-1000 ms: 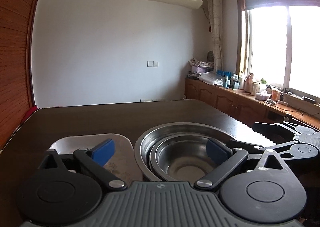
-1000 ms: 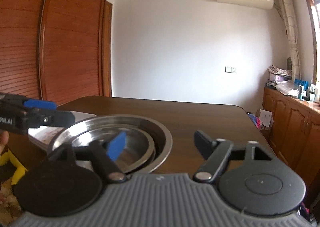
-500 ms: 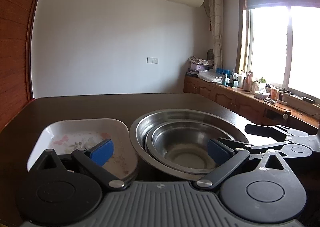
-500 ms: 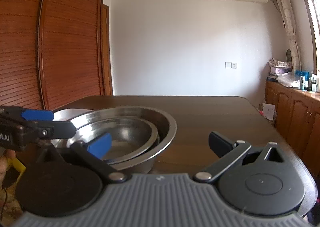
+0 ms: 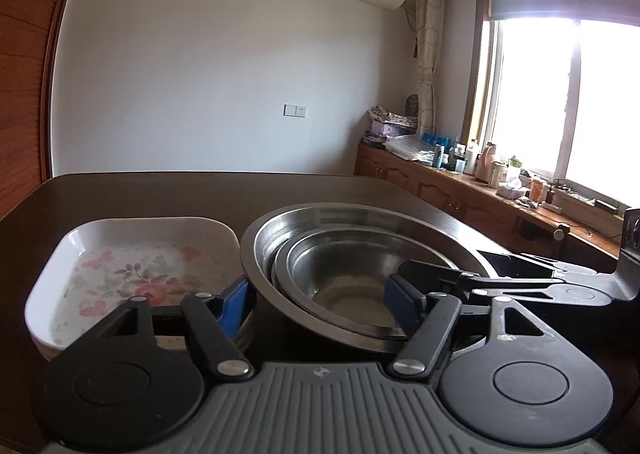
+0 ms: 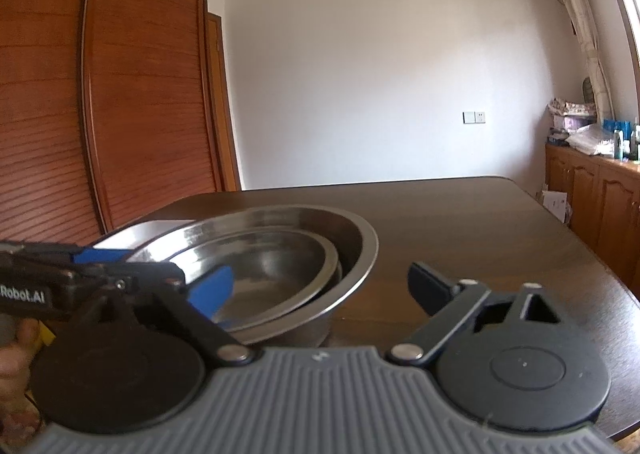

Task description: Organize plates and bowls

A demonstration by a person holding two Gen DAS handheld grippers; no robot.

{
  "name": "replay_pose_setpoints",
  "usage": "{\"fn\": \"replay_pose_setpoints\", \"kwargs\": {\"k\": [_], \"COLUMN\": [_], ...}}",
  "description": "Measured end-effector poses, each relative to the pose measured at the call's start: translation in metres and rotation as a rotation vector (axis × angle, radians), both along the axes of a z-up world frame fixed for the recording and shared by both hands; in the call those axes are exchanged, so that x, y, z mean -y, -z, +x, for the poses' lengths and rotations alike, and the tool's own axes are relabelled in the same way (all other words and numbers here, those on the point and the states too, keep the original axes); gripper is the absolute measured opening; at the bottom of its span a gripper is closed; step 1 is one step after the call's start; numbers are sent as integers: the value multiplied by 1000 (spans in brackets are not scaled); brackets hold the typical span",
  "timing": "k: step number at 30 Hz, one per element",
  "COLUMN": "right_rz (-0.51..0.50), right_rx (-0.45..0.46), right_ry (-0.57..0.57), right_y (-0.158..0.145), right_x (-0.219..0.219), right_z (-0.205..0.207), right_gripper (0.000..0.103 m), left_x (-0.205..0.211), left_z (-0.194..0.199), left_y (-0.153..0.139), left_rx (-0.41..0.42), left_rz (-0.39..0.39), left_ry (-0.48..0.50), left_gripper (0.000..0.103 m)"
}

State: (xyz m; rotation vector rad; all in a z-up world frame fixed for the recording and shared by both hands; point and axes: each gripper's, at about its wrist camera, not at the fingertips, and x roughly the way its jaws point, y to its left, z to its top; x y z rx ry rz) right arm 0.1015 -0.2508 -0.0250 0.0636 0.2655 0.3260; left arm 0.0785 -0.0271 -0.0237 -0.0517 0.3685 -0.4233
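A large steel bowl [image 5: 360,214] sits on the dark table with smaller steel bowls [image 5: 348,274] nested inside; it also shows in the right wrist view [image 6: 352,254]. A white floral dish [image 5: 132,254] lies to its left. My left gripper [image 5: 320,300] is open; its jaws straddle the big bowl's near left rim, one over the dish, one inside the bowls. My right gripper [image 6: 320,286] is open; its jaws straddle the bowl's right rim, the left one inside. The right gripper shows in the left wrist view [image 5: 520,274].
The dark wooden table [image 6: 480,222] stretches beyond the bowls to a white wall. A wooden wardrobe [image 6: 100,114] stands to the left. A counter with bottles [image 5: 480,170] runs under the window on the right.
Both grippers have dropped lower and moved closer to the bowls. The bowls and the floral dish look larger and fuller in view. Both stayed open.
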Motion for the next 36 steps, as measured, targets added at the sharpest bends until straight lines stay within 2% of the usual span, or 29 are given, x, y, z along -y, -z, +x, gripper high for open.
{"fn": "replay_pose_setpoints", "kwargs": {"k": [6, 11, 16, 27, 36], "right_rz": [30, 27, 23, 40, 47], "right_rx": [-10, 1, 13, 11, 4], "right_ry": [-19, -4, 14, 46, 54], "right_y": [1, 1, 0, 0, 0], "right_x": [0, -1, 2, 4, 5], "right_z": [1, -2, -3, -5, -2], "right_gripper": [73, 62, 51, 45, 41], "left_x": [-3, 0, 0, -2, -1], "left_z": [2, 2, 2, 3, 3], "left_y": [-1, -1, 0, -1, -2], "left_rx": [-11, 0, -1, -5, 4], "left_rz": [-11, 27, 26, 12, 31], "left_ry": [-4, -15, -23, -3, -8], "left_gripper": [85, 85, 81, 80, 80]}}
